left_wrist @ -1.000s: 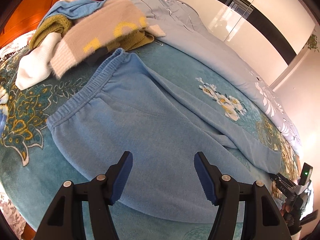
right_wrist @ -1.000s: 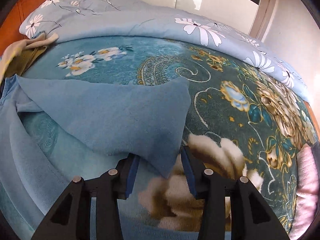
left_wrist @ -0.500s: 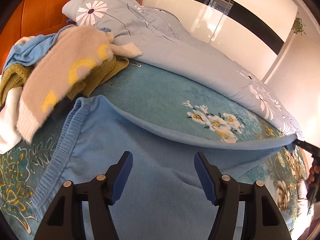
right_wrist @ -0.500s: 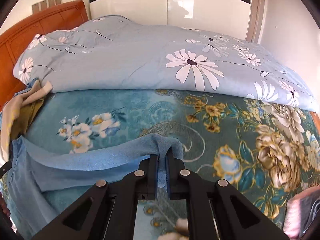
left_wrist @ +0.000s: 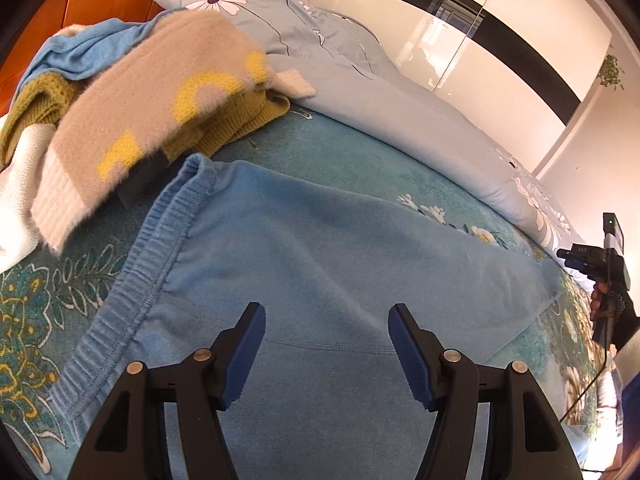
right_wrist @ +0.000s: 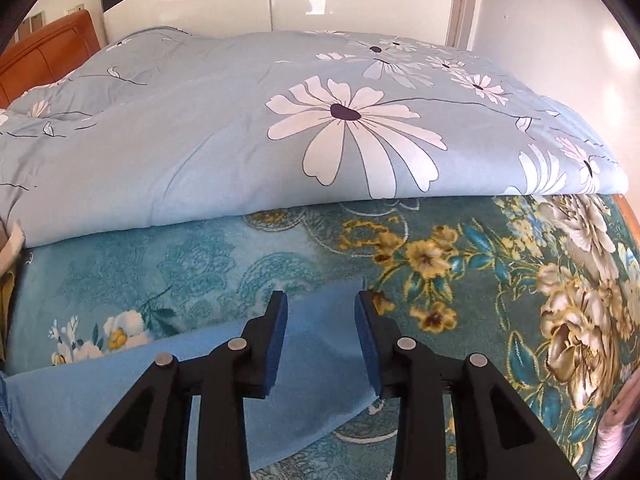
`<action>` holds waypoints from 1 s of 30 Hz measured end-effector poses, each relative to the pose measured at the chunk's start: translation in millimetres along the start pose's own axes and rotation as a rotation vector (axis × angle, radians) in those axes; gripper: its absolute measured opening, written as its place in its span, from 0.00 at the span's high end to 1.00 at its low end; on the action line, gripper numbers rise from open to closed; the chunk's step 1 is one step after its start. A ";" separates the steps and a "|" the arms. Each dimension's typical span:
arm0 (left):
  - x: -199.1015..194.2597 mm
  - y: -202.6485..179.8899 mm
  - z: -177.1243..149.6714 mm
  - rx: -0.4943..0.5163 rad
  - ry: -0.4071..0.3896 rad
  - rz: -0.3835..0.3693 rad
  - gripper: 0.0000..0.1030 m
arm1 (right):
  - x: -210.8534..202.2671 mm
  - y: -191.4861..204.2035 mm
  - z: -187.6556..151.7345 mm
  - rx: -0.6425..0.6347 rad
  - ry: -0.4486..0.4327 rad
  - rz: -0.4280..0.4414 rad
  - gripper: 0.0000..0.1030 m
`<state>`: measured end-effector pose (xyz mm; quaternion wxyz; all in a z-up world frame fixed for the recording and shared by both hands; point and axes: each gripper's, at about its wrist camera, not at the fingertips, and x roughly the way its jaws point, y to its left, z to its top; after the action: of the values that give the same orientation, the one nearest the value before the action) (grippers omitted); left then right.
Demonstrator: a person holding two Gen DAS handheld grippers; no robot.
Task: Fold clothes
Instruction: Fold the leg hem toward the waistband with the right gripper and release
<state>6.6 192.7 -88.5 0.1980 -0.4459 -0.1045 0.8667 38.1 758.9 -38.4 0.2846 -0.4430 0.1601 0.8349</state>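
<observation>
The blue sweatpants [left_wrist: 320,264] lie spread flat on the bed's floral blanket [right_wrist: 460,264], waistband at 9 o'clock in the left wrist view. The left gripper [left_wrist: 326,356] hovers over them, fingers wide apart and empty. The right gripper [right_wrist: 320,340] has its fingers parted over the leg end, gripping nothing. A pile of sweaters [left_wrist: 132,92] sits at 11 o'clock, touching the waistband.

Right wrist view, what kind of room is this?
Most likely a bedroom: a bed with a teal floral blanket, a folded daisy-print duvet and an orange wooden headboard.
</observation>
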 end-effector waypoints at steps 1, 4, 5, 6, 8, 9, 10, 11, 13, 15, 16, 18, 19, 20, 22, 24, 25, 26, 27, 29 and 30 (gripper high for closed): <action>-0.8 2.0 -0.1 -0.003 0.000 -0.005 0.34 | 0.0 -6.1 -3.7 0.012 0.002 0.007 0.65; -3.5 7.0 -0.9 -0.002 -0.005 -0.014 0.34 | 9.9 -31.7 -20.6 0.104 0.045 0.030 0.64; -3.7 8.2 -1.1 -0.002 -0.005 -0.013 0.34 | 14.6 -41.2 -26.4 0.148 0.064 0.036 0.64; -3.5 9.1 -1.3 -0.004 -0.004 -0.012 0.34 | 19.3 -50.0 -32.1 0.196 0.080 0.048 0.64; -2.7 11.1 -1.1 -0.009 0.000 -0.012 0.34 | 27.8 -64.6 -42.9 0.298 0.100 0.094 0.64; -2.5 12.0 -0.9 -0.011 0.000 -0.011 0.34 | 29.6 -68.4 -47.5 0.340 0.093 0.131 0.64; -2.0 12.6 -0.4 -0.012 -0.001 -0.008 0.34 | 30.0 -70.2 -50.5 0.372 0.078 0.159 0.64; -1.7 13.1 -0.3 -0.011 -0.001 -0.006 0.34 | 29.8 -70.4 -52.1 0.392 0.065 0.171 0.64; -1.3 13.7 -0.3 -0.011 0.000 -0.003 0.34 | 30.3 -68.8 -53.6 0.418 0.054 0.183 0.84; -1.3 13.9 -0.3 -0.010 0.001 -0.004 0.34 | 29.4 -64.9 -53.9 0.410 0.050 0.180 0.97; -1.4 13.3 -0.2 -0.009 0.000 -0.006 0.34 | 27.0 -63.9 -53.1 0.395 0.040 0.172 0.97; -4.0 13.6 0.5 -0.008 -0.006 -0.008 0.34 | 18.6 -67.7 -50.0 0.368 0.003 0.145 0.98; -5.2 14.1 1.0 -0.008 -0.009 -0.008 0.34 | 14.9 -74.1 -48.6 0.373 -0.010 0.127 0.98; -6.4 14.8 1.4 -0.008 -0.011 -0.008 0.34 | 11.1 -80.6 -47.2 0.378 -0.023 0.110 0.98; -7.1 16.7 1.8 -0.011 -0.011 -0.006 0.34 | 9.3 -91.6 -47.4 0.395 -0.028 0.072 0.98; -6.9 18.6 1.9 -0.018 -0.007 -0.004 0.34 | 12.2 -98.5 -50.3 0.411 -0.025 0.063 0.98; -7.3 19.2 2.0 -0.019 -0.007 -0.003 0.34 | 14.2 -101.3 -51.9 0.418 -0.023 0.063 0.98; -7.7 19.7 2.2 -0.020 -0.007 -0.002 0.34 | 17.0 -102.8 -53.4 0.419 -0.016 0.072 0.98; -8.2 19.8 2.3 -0.019 -0.006 -0.002 0.34 | 19.3 -101.9 -54.6 0.410 -0.008 0.079 0.98; -9.0 19.8 2.7 -0.018 -0.005 -0.006 0.34 | 14.8 -99.0 -58.2 0.384 -0.004 0.075 0.97; -9.7 20.2 2.8 -0.019 -0.004 -0.009 0.34 | 3.4 -98.7 -62.7 0.369 -0.006 0.082 0.97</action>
<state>4.4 170.3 -87.1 0.1974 -0.4454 -0.1153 0.8657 138.2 805.1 -77.6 0.3270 -0.3741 0.3276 0.8036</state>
